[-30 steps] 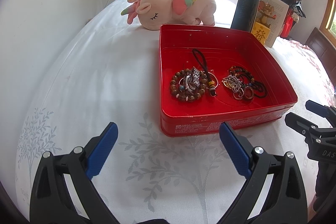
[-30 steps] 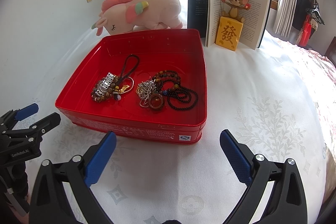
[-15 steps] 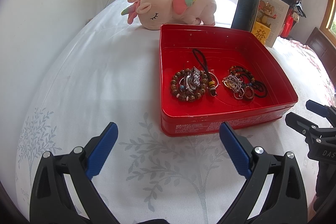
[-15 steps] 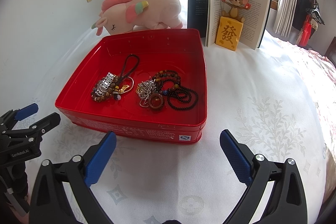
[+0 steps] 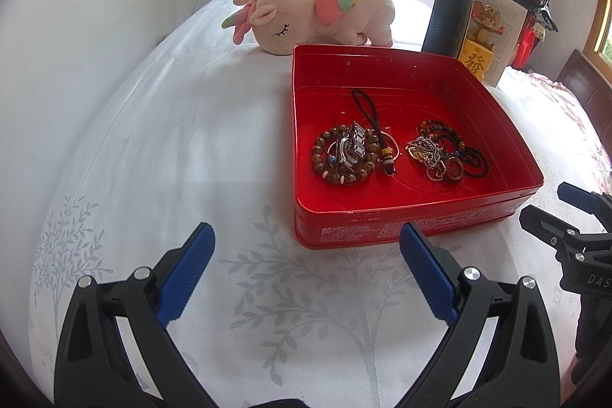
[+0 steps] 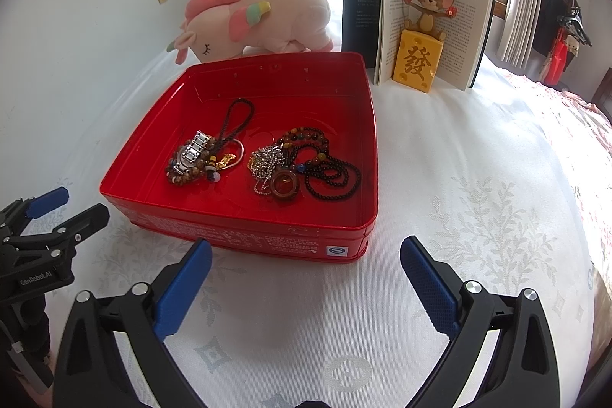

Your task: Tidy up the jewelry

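A red tin box [image 5: 420, 224] [image 6: 244, 228] sits on the white bedspread. Inside lie a brown bead bracelet [image 5: 325, 167] with a silver watch [image 5: 354, 144] [image 6: 193, 150] on it, a black cord charm [image 5: 367, 109] [image 6: 235, 119], a silver chain [image 5: 428, 155] [image 6: 266, 165] and a dark bead necklace with a round pendant [image 5: 455, 173] [image 6: 285, 184]. My left gripper [image 5: 306, 255] is open and empty, just short of the box's near left corner. My right gripper [image 6: 306, 262] is open and empty, in front of the box's near right corner. Each shows in the other's view, the right one [image 5: 554, 213] and the left one [image 6: 65, 209].
A pink unicorn plush [image 5: 317, 10] [image 6: 260, 18] lies behind the box. An open book [image 6: 420, 14] [image 5: 474, 25] stands at the back right with a yellow mouse figurine [image 6: 419, 60] before it. A wall runs along the left; windows are behind.
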